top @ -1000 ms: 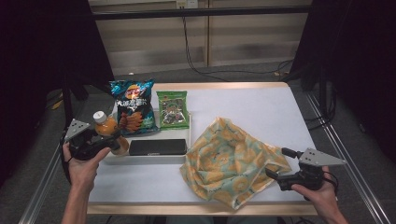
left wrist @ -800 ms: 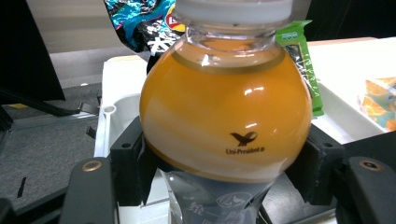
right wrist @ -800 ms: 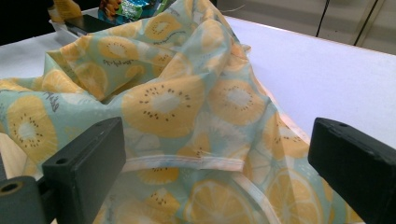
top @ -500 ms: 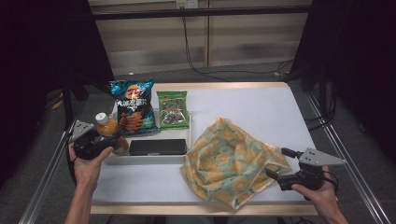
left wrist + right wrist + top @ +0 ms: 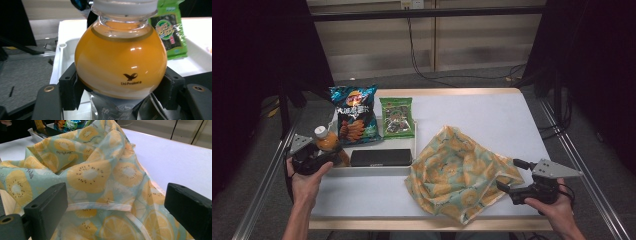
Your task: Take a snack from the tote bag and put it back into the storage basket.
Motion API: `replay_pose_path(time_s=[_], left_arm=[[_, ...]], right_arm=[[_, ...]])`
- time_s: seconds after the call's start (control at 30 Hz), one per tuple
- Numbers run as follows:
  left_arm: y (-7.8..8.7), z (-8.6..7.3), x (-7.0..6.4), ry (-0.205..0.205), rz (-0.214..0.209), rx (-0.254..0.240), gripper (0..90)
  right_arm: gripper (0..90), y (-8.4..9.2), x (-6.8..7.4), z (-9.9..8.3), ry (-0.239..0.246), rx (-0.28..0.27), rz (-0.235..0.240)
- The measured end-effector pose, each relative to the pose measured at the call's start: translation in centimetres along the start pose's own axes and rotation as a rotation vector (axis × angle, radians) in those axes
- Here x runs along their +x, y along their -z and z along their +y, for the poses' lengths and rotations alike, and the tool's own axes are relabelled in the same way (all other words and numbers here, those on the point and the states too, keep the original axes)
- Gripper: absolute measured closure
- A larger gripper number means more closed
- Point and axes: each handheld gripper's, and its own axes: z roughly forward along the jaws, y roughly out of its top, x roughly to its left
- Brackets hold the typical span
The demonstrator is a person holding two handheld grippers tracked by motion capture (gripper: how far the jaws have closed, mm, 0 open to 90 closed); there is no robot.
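A bottle of orange drink [image 5: 328, 142] [image 5: 120, 62] with a white cap stands upright at the left end of the white tray [image 5: 377, 171]. My left gripper [image 5: 332, 156] [image 5: 120, 92] is shut on it, one jaw pressing each side of its round body. Whether the bottle rests on the tray is hidden. A soft bag with a citrus print [image 5: 457, 170] [image 5: 95, 175] lies crumpled on the front right of the table. My right gripper [image 5: 504, 187] [image 5: 115, 212] is open at the bag's right edge, its jaws wide apart over the hem.
The tray also holds a blue chips bag [image 5: 354, 112], a green seaweed packet [image 5: 396, 117] [image 5: 170, 32] and a flat black box [image 5: 380, 157]. The white tabletop [image 5: 492, 115] is bare behind the bag. Metal rails run along both table sides.
My left hand has come down a little with the bottle, toward the tray's left end. The right hand and the bag have stayed still.
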Motion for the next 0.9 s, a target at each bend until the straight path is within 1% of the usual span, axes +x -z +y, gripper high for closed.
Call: replay_pose_path(time_s=[0.03, 0.07, 0.1, 0.13, 0.17, 0.2, 0.23, 0.3, 0.37, 0.4, 0.43, 0.47, 0.5, 0.53, 0.57, 0.6, 0.63, 0.67, 0.7, 0.87, 0.9], left_arm=[[0.04, -0.1, 0.11, -0.002, -0.002, -0.007, 32.9], [0.11, -0.14, 0.18, 0.005, -0.008, -0.004, 32.9], [0.17, -0.3, 0.3, 0.003, -0.006, -0.014, 32.9], [0.17, -0.3, 0.3, 0.003, -0.006, -0.014, 32.9], [0.18, -0.46, 0.24, -0.007, -0.021, -0.02, 32.8], [0.18, -0.46, 0.24, -0.007, -0.021, -0.02, 32.8], [0.09, -0.43, 0.08, 0.003, -0.024, -0.023, 32.8], [0.02, -0.46, -0.01, 0.004, -0.019, -0.026, 32.8], [0.04, -0.54, -0.11, -0.019, -0.024, -0.022, 32.8], [0.05, -0.59, -0.15, -0.016, -0.026, -0.024, 32.8], [0.18, -0.67, -0.18, -0.007, -0.025, -0.02, 32.8], [0.18, -0.67, -0.18, -0.007, -0.025, -0.02, 32.8], [0.22, -0.71, -0.22, -0.016, -0.026, -0.015, 32.8], [0.21, -0.77, -0.42, -0.013, -0.028, -0.014, 32.8], [0.22, -0.8, -0.52, -0.029, -0.027, -0.008, 32.9], [0.17, -0.83, -0.66, -0.028, -0.025, -0.01, 32.9], [0.17, -0.84, -0.67, -0.033, -0.032, -0.005, 32.9], [0.13, -0.86, -0.69, -0.026, -0.037, -0.001, 32.8], [0.13, -0.89, -0.57, -0.023, -0.047, 0.015, 32.4], [0.1, -0.99, -0.41, -0.011, -0.055, 0.029, 31.7], [0.11, -1.08, -0.33, -0.004, -0.07, 0.028, 30.4]], right_arm=[[4.6, 0.03, 0.0, -0.03, 0.003, 0.002, 0.002], [4.6, 0.03, 0.0, -0.03, 0.003, 0.002, 0.002], [4.6, 0.1, 0.02, -0.05, 0.0, 0.005, 0.003], [4.6, 0.1, 0.02, -0.05, 0.0, 0.005, 0.003], [4.6, 0.1, 0.01, -0.08, 0.003, 0.006, 0.004], [4.6, 0.1, 0.01, -0.08, 0.003, 0.006, 0.004], [4.6, 0.03, -0.02, -0.1, 0.003, 0.006, 0.005], [4.7, 0.01, -0.04, -0.1, 0.004, 0.007, 0.003], [4.7, 0.09, 0.03, -0.03, 0.006, 0.005, 0.002], [4.8, 0.11, 0.04, -0.03, 0.002, 0.004, 0.002], [5.2, 0.14, 0.03, -0.04, 0.003, 0.006, 0.006], [5.2, 0.14, 0.03, -0.04, 0.003, 0.006, 0.006], [5.2, 0.14, 0.02, -0.06, 0.007, 0.007, 0.004], [5.3, 0.14, 0.04, -0.09, 0.009, 0.01, 0.005], [5.2, 0.12, 0.05, -0.1, 0.009, 0.01, 0.009], [5.2, 0.11, 0.07, -0.1, 0.012, 0.011, 0.011], [5.2, 0.12, 0.11, -0.09, 0.01, 0.013, 0.011], [5.2, 0.11, 0.11, -0.08, 0.013, 0.01, 0.012], [5.1, 0.15, 0.11, -0.09, 0.013, 0.008, 0.009], [5.0, 0.17, 0.05, -0.09, 0.011, 0.01, 0.006], [4.9, 0.17, 0.08, -0.08, 0.008, 0.011, 0.006]])
